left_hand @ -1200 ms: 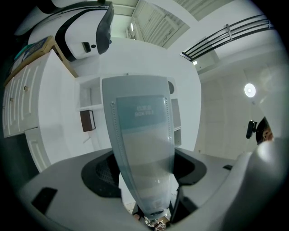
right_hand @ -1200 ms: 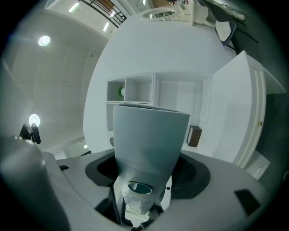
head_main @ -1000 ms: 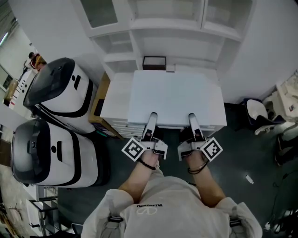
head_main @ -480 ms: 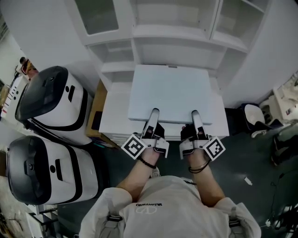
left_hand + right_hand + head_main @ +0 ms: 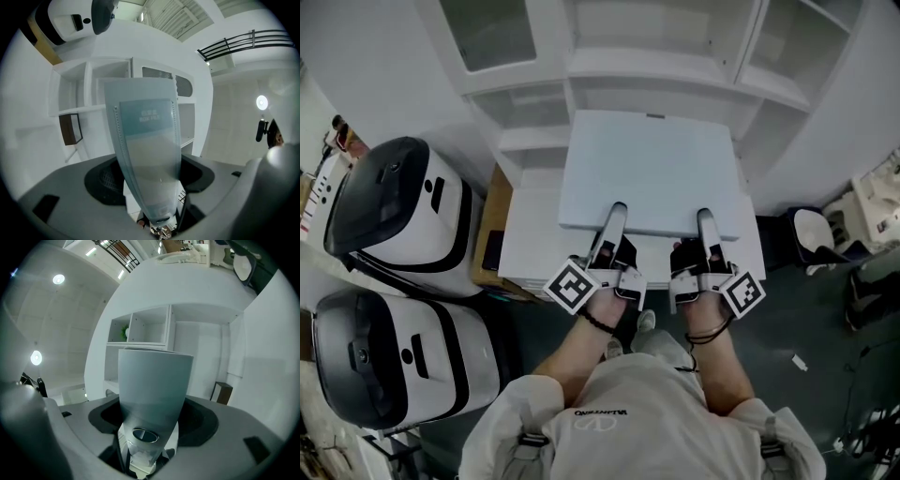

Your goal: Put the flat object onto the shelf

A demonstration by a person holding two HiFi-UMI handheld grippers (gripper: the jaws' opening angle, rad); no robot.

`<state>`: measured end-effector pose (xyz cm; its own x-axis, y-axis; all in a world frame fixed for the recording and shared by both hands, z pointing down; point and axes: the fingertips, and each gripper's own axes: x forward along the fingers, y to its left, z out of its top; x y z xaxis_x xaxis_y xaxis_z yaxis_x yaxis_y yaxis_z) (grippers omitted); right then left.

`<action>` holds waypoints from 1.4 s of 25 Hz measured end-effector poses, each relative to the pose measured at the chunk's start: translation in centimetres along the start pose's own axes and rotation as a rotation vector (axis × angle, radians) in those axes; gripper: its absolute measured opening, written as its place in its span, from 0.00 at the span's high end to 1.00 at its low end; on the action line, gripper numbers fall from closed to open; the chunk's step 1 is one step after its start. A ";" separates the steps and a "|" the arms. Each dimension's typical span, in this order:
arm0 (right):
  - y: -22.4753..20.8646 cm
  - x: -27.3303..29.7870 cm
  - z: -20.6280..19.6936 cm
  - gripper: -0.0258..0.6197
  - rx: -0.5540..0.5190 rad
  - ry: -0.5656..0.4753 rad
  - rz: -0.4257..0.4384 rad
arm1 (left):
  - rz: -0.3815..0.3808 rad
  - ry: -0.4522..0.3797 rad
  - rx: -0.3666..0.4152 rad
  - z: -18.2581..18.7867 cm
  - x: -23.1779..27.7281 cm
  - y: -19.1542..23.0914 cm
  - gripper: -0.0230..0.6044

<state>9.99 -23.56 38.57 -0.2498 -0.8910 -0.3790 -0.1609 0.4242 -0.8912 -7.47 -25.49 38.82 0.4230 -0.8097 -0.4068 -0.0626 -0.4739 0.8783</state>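
Holding the flat white board (image 5: pixel 652 169) by its near edge, the left hand-held gripper (image 5: pixel 615 217) and the right hand-held gripper (image 5: pixel 706 223) are each clamped on it, with one jaw lying on top of the board and the other, I think, underneath, where the head view cannot show it. The board is in the air, nearly level, above a low white unit (image 5: pixel 530 248), and its far edge is close to the open white shelf (image 5: pixel 661 66) in front of the person. It looks stiff, because it keeps a straight outline with no sag although it is carried from one side only. It is broad, so I judge it not very heavy but awkward: most of its surface reaches far away from the jaws, and this makes it want to tip down at the far end. The surface seems smooth and painted, so it may slip between the pads if the grip gets weaker. The two holding places are well chosen, apart from each other along the near edge, which stops the board from twisting. The corners and the far edge are probably the parts easiest to damage against the shelf frame, so the board must go in flat and straight.
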 end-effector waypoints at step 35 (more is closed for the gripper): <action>-1.5 23.2 10.2 0.46 0.047 0.073 0.098 | -0.005 -0.121 0.066 5.8 22.2 0.6 0.46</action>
<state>14.16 -46.53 28.52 -0.3312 -0.8309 -0.4470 -0.0881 0.4989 -0.8622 -3.38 -45.74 28.84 0.3117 -0.8411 -0.4421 -0.1219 -0.4968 0.8593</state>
